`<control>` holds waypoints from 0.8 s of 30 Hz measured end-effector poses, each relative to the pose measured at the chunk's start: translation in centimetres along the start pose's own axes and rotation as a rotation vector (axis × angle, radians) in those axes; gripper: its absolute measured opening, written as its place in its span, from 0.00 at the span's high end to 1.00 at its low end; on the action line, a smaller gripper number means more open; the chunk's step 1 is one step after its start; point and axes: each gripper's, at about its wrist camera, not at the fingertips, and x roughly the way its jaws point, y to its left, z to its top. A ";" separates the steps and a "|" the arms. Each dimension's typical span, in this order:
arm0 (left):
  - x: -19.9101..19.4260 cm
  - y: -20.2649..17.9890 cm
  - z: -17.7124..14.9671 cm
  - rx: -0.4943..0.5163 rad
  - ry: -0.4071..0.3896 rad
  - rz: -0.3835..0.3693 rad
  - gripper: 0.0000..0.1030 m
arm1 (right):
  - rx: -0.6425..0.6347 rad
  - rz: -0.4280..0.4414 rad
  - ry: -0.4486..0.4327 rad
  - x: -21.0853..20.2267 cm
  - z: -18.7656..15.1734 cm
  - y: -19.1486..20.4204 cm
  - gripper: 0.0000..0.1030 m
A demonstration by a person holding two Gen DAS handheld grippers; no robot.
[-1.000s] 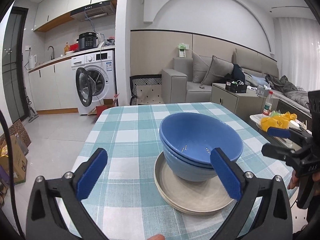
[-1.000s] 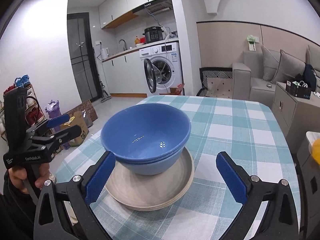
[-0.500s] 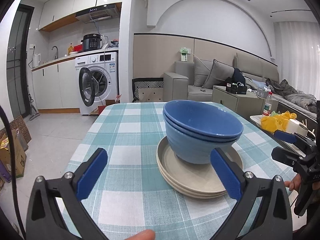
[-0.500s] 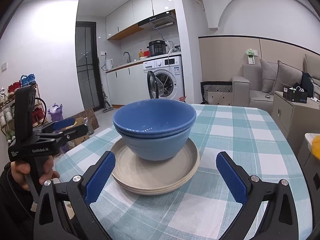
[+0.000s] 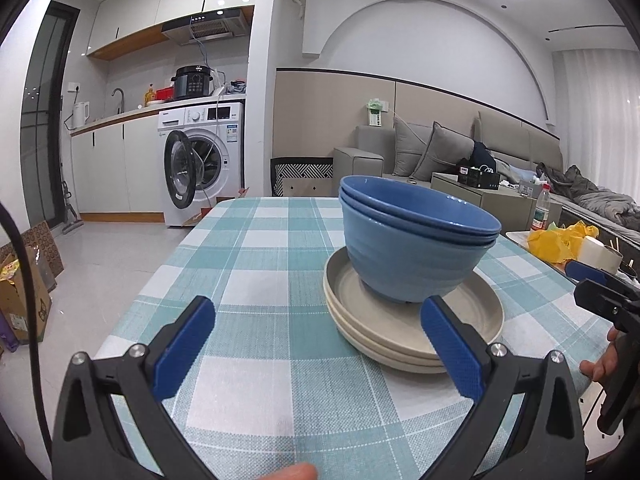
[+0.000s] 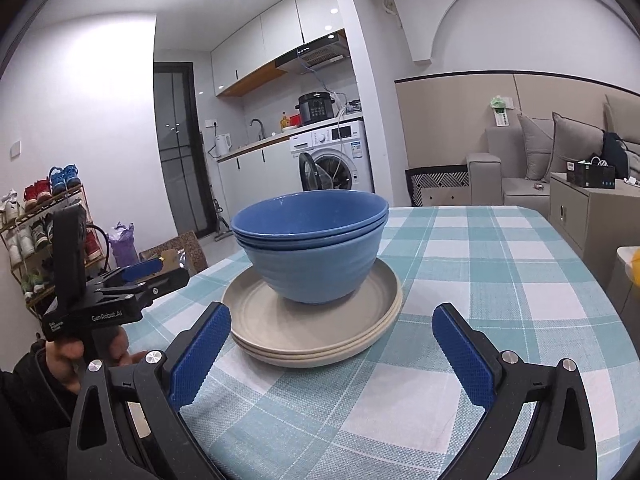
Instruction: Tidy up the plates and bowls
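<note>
Sitting nested on the stacked beige round plates [image 5: 416, 332], the blue ceramic bowls [image 5: 416, 240] are near the middle of the table with the teal-and-white checked cloth [image 5: 256, 264], closer to its near edge. Left gripper [image 5: 320, 340] hovers low over the near edge, blue-padded fingers [image 5: 182, 346] spread wide, holding nothing; its right finger overlaps the plates' near rim in view, contact unclear. Right gripper [image 6: 332, 354] likewise released, fingers [image 6: 464, 358] wide apart, empty, straddling the plate stack's near side without touching. A hand [image 6: 70, 354] grips the left tool's handle at the table's left edge. Nothing else sits on the cloth. Beyond the far edge: white washing machine [image 5: 200, 160] with door open, grey sofa [image 5: 440, 152]. Off the right edge: yellow plastic bag [image 5: 560, 240].
</note>
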 end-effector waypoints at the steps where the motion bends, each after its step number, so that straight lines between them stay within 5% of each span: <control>1: 0.0 0.0 -0.1 0.004 -0.002 -0.002 0.00 | 0.002 -0.001 0.000 0.0 -0.1 0.0 0.00; 24: 0.2 -0.1 -1.3 -0.001 0.005 -0.022 0.00 | -0.005 0.005 -0.008 -0.1 -1.0 0.2 0.00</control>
